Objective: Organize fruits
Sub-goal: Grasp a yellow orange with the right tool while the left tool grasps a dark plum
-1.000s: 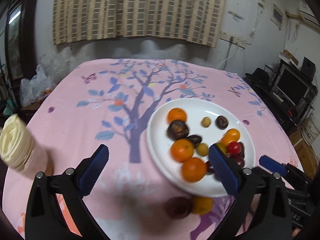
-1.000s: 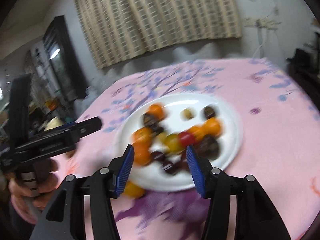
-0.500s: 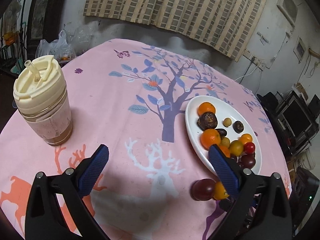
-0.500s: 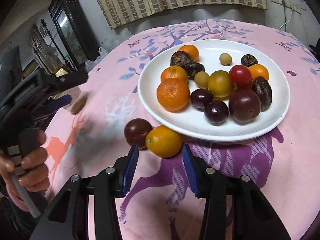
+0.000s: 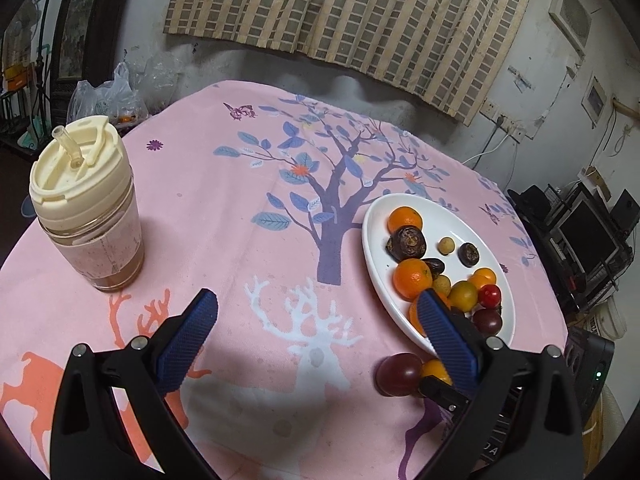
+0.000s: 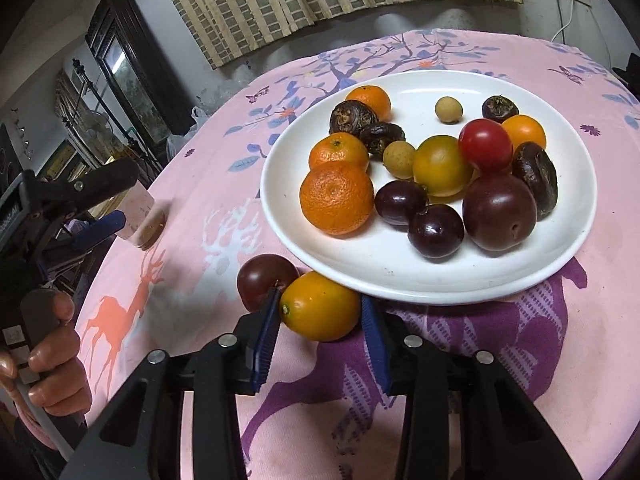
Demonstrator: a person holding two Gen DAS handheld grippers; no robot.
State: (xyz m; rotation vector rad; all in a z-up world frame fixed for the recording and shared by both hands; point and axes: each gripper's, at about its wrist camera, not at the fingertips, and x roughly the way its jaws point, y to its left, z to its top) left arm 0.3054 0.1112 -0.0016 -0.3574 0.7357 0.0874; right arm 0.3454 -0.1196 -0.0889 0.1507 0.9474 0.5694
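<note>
Flanking a smooth round yellow-orange fruit (image 6: pixel 320 306), perhaps touching: ribbed blue jaws.

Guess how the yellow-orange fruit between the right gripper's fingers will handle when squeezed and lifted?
The yellow-orange fruit looks round and glossy, so it may squirt out of the right gripper, whose jaws have just been closing around it. It touches the dark plum beside it, which would probably roll if nudged. It lies against the plate rim, so a straight lift seems safest.
</note>
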